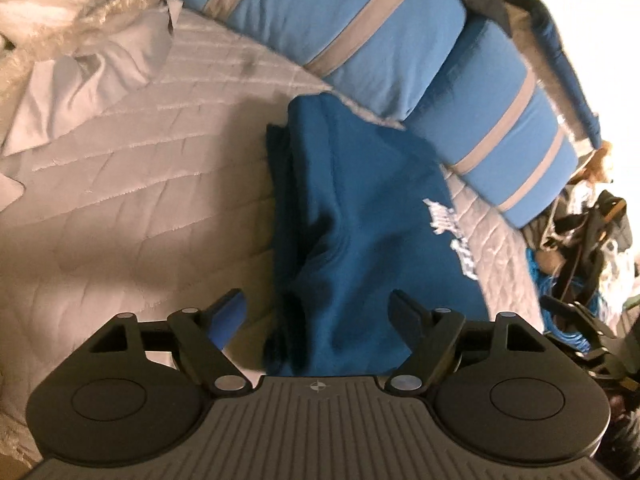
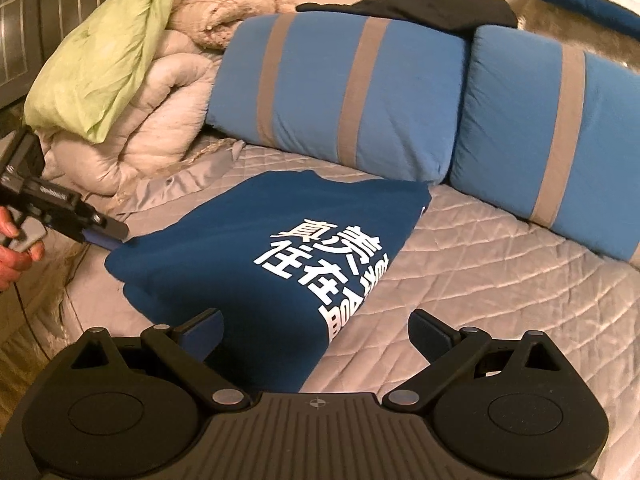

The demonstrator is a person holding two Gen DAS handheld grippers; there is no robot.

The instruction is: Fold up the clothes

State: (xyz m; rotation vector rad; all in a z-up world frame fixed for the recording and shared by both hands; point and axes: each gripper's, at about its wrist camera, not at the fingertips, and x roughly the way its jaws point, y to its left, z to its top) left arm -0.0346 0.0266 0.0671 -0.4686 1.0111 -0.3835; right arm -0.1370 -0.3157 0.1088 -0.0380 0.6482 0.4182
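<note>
A dark blue T-shirt (image 2: 256, 248) with white printed characters lies folded on the quilted grey bed cover (image 2: 480, 280). In the left wrist view the same shirt (image 1: 360, 220) lies rumpled ahead of my left gripper (image 1: 320, 312), which is open with the shirt's near edge between its fingers. My right gripper (image 2: 316, 332) is open and empty, its jaws over the shirt's near corner. In the right wrist view the left gripper (image 2: 108, 238) shows at the shirt's left edge, held by a hand.
Two light blue pillows with grey stripes (image 2: 348, 96) (image 2: 560, 140) lie behind the shirt. A pile of beige quilt and green cloth (image 2: 120, 80) is at the back left. Dark clothing (image 2: 420, 8) lies behind the pillows. Clutter of straps and cables (image 1: 580, 260) lies off the bed's right side.
</note>
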